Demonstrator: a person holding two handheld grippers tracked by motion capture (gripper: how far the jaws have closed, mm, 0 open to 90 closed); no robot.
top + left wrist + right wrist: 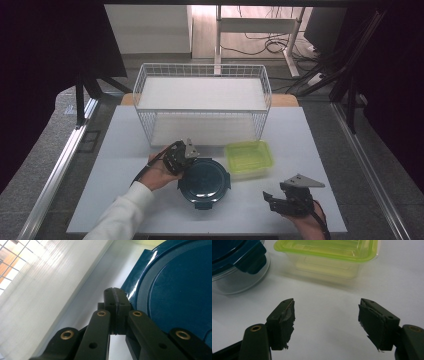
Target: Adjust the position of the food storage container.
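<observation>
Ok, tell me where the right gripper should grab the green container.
Probably the near long rim of the green container, approached from the person's side with the open right gripper. The lid's lip overhangs the clear wall there, giving the fingers an edge; nothing blocks that side.

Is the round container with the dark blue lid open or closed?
Closed: the dark blue lid sits flat on the round clear container, and one side clip hangs down.
</observation>
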